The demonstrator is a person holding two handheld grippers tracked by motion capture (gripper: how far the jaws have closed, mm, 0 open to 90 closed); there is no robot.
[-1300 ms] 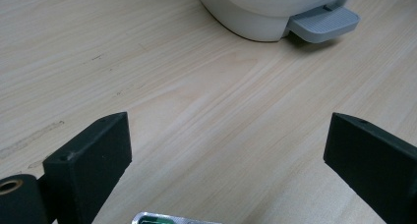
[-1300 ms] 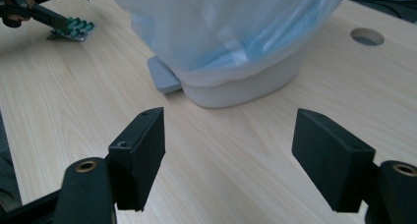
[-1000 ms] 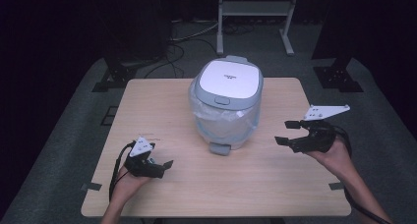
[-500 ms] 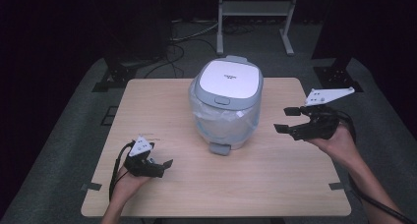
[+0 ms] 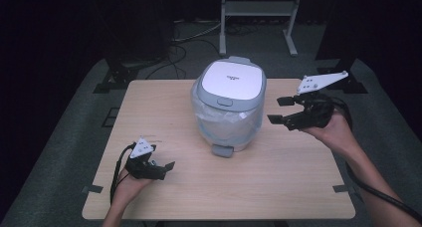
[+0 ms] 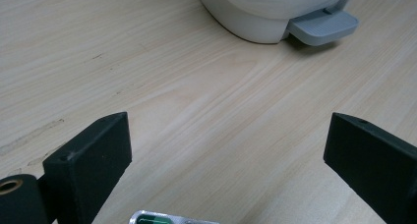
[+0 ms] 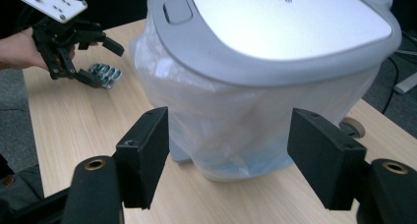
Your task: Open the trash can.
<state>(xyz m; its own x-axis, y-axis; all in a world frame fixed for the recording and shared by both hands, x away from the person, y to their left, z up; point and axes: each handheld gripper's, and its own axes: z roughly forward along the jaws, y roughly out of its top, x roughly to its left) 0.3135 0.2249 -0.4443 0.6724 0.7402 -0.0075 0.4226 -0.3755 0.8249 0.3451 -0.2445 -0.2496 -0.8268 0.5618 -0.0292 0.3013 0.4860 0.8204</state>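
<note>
From the high view, a small white bin with a grey push lid and a plastic liner stood in the middle of the wooden worktop, its foot pedal facing the person. The right gripper hung in the air just beside the bin's right side, jaws apart with nothing between them, having just closed a little. The left gripper rested low at the near left of the worktop, well apart from the bin. In the left gripper view, its jaws stood wide over bare wood, with the edge of a blister pack of pills lying just beneath them and the bin's grey pedal farther off. In the right gripper view, the open jaws framed the bin's thin liner under the lid's release button. The bin looked light and hollow, so it might slide if pushed; its lid seemed stiff, the liner soft and slippery, so the button or pedal looked the better place to press
</note>
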